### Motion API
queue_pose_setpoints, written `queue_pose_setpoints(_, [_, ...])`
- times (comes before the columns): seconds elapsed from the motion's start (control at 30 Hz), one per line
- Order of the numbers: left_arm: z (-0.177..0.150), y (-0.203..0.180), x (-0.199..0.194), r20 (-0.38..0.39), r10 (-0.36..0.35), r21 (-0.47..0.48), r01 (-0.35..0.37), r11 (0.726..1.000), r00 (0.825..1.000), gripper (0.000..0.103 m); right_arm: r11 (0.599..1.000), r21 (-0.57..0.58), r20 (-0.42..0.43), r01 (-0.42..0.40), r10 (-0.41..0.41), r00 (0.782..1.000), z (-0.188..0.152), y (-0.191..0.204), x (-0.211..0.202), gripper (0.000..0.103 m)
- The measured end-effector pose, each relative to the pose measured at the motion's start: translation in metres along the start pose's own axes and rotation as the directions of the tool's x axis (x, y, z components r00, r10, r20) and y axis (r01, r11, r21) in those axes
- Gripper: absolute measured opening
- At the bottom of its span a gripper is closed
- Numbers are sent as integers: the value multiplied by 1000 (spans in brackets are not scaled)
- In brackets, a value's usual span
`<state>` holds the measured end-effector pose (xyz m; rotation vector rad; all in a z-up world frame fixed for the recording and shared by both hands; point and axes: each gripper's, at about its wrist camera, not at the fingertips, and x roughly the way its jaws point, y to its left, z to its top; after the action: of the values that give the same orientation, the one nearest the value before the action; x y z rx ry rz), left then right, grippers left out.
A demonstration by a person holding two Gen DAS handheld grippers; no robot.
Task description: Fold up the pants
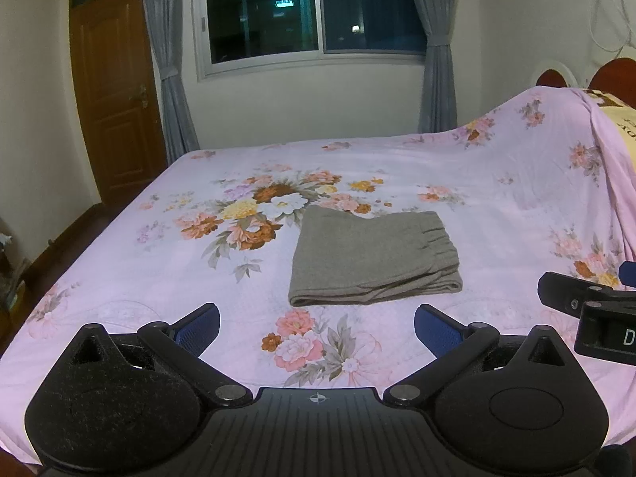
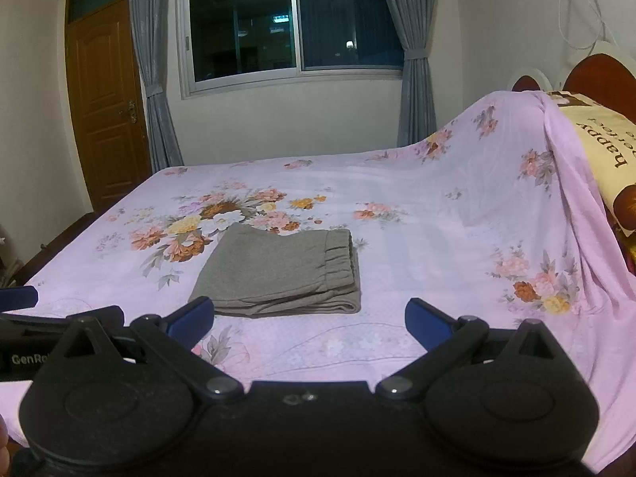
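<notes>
1. Holding my left tool point(image 1: 316, 328) and right tool point(image 2: 310, 318) spread wide, gripping nothing.
2. Pants point(image 1: 373, 256) lie folded on the bed point(image 1: 497, 206), just beyond both tools.
3. Any snagging pass could unravel the stacked layers.

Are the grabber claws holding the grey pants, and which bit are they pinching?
Nothing is held. The left gripper and right gripper are both open above the bedsheet, apart from the folded grey pants.

Folded pants point(image 1: 373, 256) lie on the bed point(image 1: 457, 183), window point(image 1: 314, 12) behind, door point(image 1: 113, 91) left.
</notes>
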<state>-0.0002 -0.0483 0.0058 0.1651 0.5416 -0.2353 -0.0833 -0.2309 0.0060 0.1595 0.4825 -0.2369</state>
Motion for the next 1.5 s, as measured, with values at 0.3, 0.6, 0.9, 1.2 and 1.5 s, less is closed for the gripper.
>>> queue_pose_setpoints(0.3, [-1, -1, 4, -6, 3, 2, -3, 1000, 1000, 103, 1000, 6, -12, 1, -1, 1000, -1, -1, 5, 103])
queue_pose_setpoints(0.6, [0, -4, 11, -15, 8, -3, -8, 1000, 1000, 103, 1000, 10, -27, -3, 3, 1000, -1, -3, 13, 103])
queue_pose_setpoints(0.9, [0, -4, 15, -25, 5, -5, -5, 1000, 1000, 103, 1000, 11, -33, -4, 4, 999, -1, -3, 16, 103])
queue_pose_setpoints(1.2, [1, -6, 22, -37, 0, -10, 0, 1000, 999, 103, 1000, 13, -42, -4, 5, 999, -1, -4, 24, 103])
queue_pose_setpoints(1.5, [11, -9, 41, -16, -42, -20, 42, 999, 999, 103, 1000, 14, -54, -10, 10, 998, 4, -4, 40, 103])
